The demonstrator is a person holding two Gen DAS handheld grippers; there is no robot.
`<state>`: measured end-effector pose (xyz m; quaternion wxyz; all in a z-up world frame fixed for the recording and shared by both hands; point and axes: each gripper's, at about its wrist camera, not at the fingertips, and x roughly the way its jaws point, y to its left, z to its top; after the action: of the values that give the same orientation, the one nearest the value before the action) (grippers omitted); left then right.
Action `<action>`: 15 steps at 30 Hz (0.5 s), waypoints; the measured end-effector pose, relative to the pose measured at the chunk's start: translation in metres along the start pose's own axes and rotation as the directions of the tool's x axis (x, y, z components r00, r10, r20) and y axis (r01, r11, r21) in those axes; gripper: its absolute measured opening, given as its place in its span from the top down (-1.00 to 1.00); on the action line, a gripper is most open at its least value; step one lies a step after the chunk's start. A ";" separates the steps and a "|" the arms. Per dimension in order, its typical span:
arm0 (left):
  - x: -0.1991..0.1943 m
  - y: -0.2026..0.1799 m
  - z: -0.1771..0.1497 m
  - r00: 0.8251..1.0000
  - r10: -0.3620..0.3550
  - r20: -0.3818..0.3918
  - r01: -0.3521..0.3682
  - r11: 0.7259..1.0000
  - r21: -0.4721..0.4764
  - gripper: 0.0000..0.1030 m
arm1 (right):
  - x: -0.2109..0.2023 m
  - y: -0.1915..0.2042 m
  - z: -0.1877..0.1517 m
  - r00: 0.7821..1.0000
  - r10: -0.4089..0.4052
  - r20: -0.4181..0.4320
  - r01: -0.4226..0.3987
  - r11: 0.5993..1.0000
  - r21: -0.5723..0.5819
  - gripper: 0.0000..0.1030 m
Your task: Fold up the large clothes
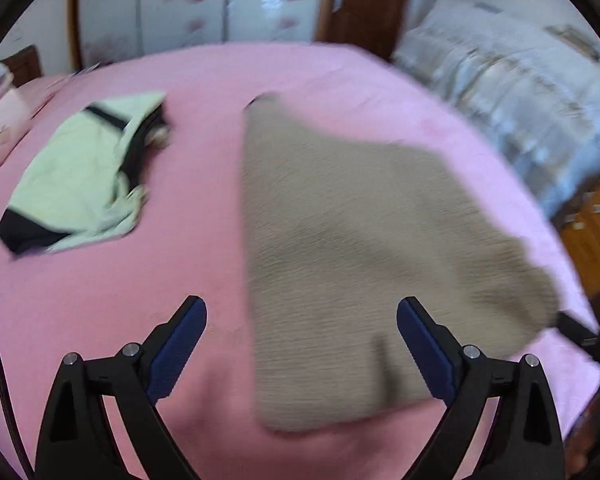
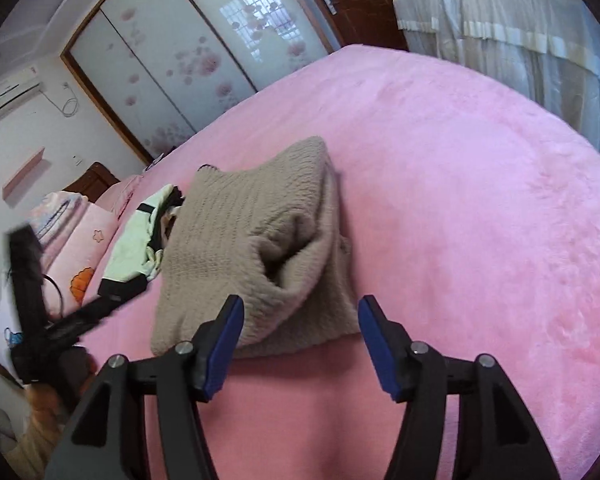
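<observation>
- Sweater (image 2: 252,256), the beige knit one, lies folded into a compact bundle on the pink bed (image 2: 480,200), near the edge closest to me.
- My left gripper (image 1: 302,344) stands wide open with nothing between its blue pads; the near corner of the sweater lies on the bed below and past them, untouched.
- My right gripper (image 2: 300,344) is open about halfway and empty too; it hangs just short of the sweater's near edge, apart from the cloth.
- From the right wrist view, the fold looks done in the main: the body is doubled over, and a loose pocket of knit gapes on the side facing me, so I judge it a bit untidy rather than crisp.
- From the left wrist view the picture is blurred, and I cannot tell how neat the far edges are.
- A pale green garment (image 1: 84,176) with black trim lies further off on the bed, well apart from the sweater in the left view. It seems loosely folded already, though rumpled at 1 end.
- What is left, as I judge it: perhaps flatten that gaping pocket, then set the sweater aside.
</observation>
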<state>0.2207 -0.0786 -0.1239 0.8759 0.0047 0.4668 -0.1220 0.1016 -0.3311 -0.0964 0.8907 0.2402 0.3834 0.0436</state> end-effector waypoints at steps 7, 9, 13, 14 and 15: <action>0.041 0.033 -0.016 0.980 -0.163 -0.116 0.142 0.975 -0.169 -0.85 | 0.025 -0.001 0.000 0.998 -0.001 -0.071 0.006 0.997 0.075 -0.16; 0.050 0.033 -0.018 0.962 -0.226 -0.154 0.190 0.957 -0.219 -0.79 | 0.032 -0.006 0.002 0.997 0.032 -0.074 -0.023 0.993 0.111 0.12; 0.052 0.023 -0.020 0.958 -0.237 -0.161 0.206 0.961 -0.186 0.17 | 0.035 -0.003 0.001 0.996 0.045 -0.076 -0.039 0.996 0.080 0.62; 0.048 0.022 -0.022 0.962 -0.234 -0.140 0.208 0.961 -0.180 0.26 | 0.032 0.000 0.001 0.997 0.044 -0.060 -0.042 0.998 0.049 0.63; 0.043 0.023 -0.024 0.965 -0.235 -0.115 0.212 0.960 -0.181 0.28 | 0.030 0.003 -0.001 0.998 0.039 -0.049 -0.038 0.999 0.024 0.64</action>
<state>0.2290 -0.0619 -0.1751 0.8201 -0.1134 0.5312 -0.1800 0.1224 -0.3206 -0.1152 0.8772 0.2566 0.4011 0.0625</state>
